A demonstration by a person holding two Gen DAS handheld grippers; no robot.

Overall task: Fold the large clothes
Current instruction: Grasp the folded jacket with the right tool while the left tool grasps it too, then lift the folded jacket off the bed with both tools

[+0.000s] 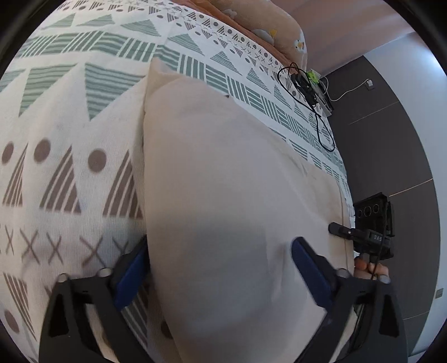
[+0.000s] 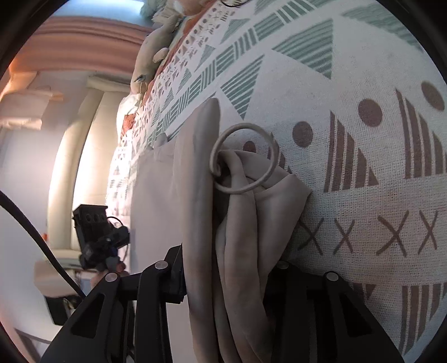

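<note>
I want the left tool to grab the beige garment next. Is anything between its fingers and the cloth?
Nothing visible. The left tool stands open with the beige garment already lying between its blue fingers on the patterned bedspread.

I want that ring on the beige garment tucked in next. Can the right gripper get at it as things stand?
Probably not yet: the right gripper has bunched beige garment between its fingers, and the ring lies beyond them.

A bedroom in a home: ahead of both grippers spreads a bed under a patterned bedspread point(image 1: 83, 117), with plush toys point(image 2: 151, 55) and an orange pillow point(image 1: 268, 25) at its far end.
</note>
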